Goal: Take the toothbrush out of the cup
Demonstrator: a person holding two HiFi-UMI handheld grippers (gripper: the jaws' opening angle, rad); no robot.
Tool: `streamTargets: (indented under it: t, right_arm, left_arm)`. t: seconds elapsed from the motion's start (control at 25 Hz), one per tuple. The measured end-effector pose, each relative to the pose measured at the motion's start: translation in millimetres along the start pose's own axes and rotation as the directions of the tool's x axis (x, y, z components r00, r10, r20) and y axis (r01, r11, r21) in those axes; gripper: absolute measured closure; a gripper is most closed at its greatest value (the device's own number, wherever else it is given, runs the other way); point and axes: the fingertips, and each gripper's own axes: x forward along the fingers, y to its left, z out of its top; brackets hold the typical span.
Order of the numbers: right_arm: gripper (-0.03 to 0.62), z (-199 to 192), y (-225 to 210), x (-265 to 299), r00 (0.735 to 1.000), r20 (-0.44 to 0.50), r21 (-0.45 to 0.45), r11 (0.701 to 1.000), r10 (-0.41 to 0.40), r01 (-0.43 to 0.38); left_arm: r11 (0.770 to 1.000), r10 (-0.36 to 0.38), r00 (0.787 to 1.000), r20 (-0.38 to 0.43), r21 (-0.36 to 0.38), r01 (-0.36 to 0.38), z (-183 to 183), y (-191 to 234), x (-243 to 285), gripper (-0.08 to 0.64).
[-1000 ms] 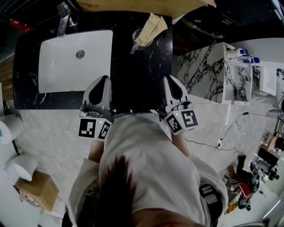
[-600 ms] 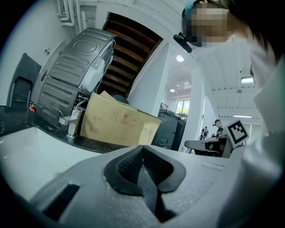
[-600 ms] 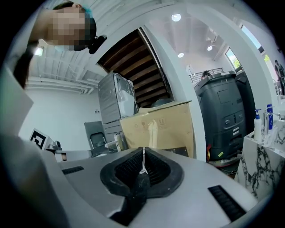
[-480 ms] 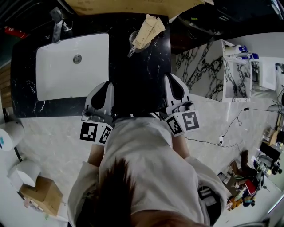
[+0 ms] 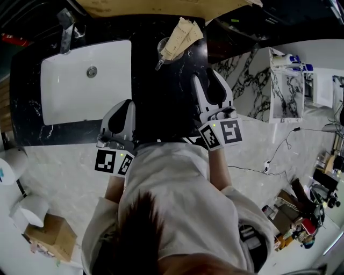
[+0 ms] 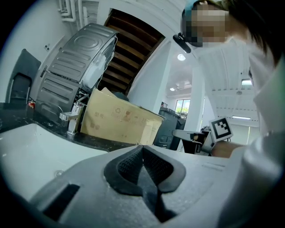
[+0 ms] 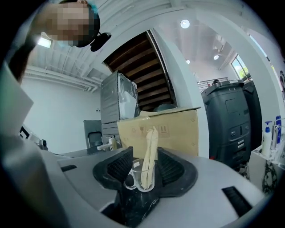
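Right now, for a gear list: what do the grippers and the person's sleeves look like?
The left gripper and right gripper are both light grey shells with black ribbed fingers. Each carries a white cube of black square markers with a small green light. The shirt is pale, short-sleeved.

You stand at a black counter (image 5: 166, 107) with white veins. A white sink (image 5: 70, 102) sits in it at ten o'clock (a shiny tap (image 5: 67, 27) stands behind it). A clear cup (image 5: 163, 48) stands at twelve, with a brown box (image 5: 161, 6) behind.
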Motion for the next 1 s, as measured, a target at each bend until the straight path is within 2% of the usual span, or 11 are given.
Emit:
streamTargets:
  t: [0.2,0.44,0.88,1.0]
  right_arm:
    - [0.447,-1,-12,34,1.0,-0.01,-0.007,1.0,-0.017,0.017]
    - [0.405,-11,-25,82,0.998,-0.05,0.029,0.999,-0.031,0.033]
    - [0.407,-38,-25,128,0.993,-0.12,0.075,0.997,-0.021,0.031]
    - [0.431,-41,-25,133,0.992,-0.126,0.07,0.997,-0.018,0.028]
  left_arm:
    - [1.0,0.003,1.0,-0.009,-0.013,-0.003,-1,7,6,0.545]
    - [1.0,0.0,1.0,-0.029,-0.029,0.0,-5,13,15,0.545]
    - [0.997,0.012,0.998,-0.065,-0.077,-0.017,-18,26,25,0.545]
    - [0.996,0.02,0.997,-0.077,-0.085,-0.027,-23,30,26,0.545]
